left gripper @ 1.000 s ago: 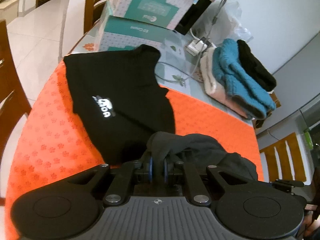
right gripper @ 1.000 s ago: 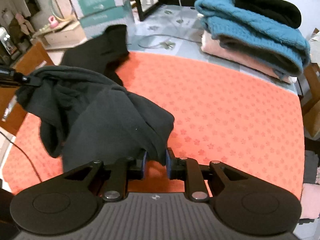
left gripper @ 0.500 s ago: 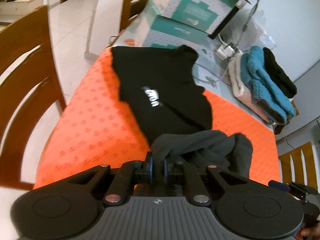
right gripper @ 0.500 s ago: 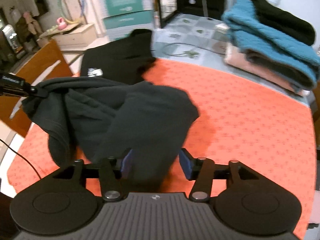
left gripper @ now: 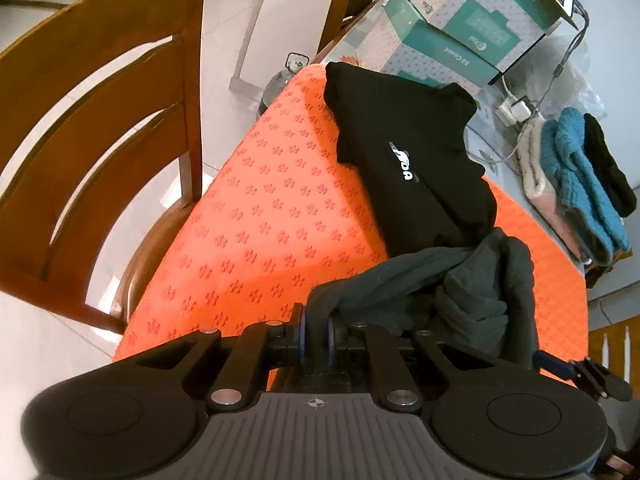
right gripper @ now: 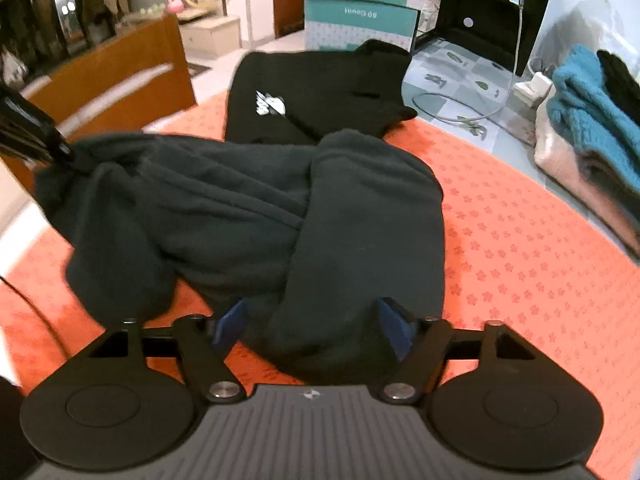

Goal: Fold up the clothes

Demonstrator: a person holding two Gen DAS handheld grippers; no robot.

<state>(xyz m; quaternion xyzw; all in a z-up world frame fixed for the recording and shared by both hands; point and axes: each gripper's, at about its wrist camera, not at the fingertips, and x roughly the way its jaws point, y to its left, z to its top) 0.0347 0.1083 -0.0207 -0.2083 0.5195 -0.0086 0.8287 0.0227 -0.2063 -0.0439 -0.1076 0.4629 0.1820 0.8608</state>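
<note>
left wrist view: our left gripper (left gripper: 316, 330) has its jaws nearly together, clamped on a bunched edge of the dark grey garment (left gripper: 460, 292). the garment trails off to the right, crumpled, over the orange mat (left gripper: 260, 208) on the table (left gripper: 486, 114). beyond it a black shirt (left gripper: 404, 152) with a white logo lies on the mat, its far end reaching over the mat's edge toward the teal-and-white boxes (left gripper: 452, 28). a stack of folded knitwear (left gripper: 576, 184), teal, black and pink, sits at the right. a white charger (left gripper: 514, 110) with its cable lies near the stack. a wooden chair (left gripper: 100, 128) stands left of the table. the tip of the right gripper (left gripper: 580, 372) shows at the lower right.

right wrist view: our right gripper (right gripper: 312, 326) has its jaws about half apart, having just been closing a bit. the dark grey garment (right gripper: 280, 216) lies between them, but the blue pads (right gripper: 230, 322) don't press on it. the garment spreads across the orange mat (right gripper: 520, 264), its left end pulled up by the left gripper (right gripper: 44, 136) at the left edge. the black shirt (right gripper: 316, 92) lies behind it, the folded knitwear (right gripper: 588, 128) at the right, the boxes (right gripper: 360, 4) at the back.
</note>
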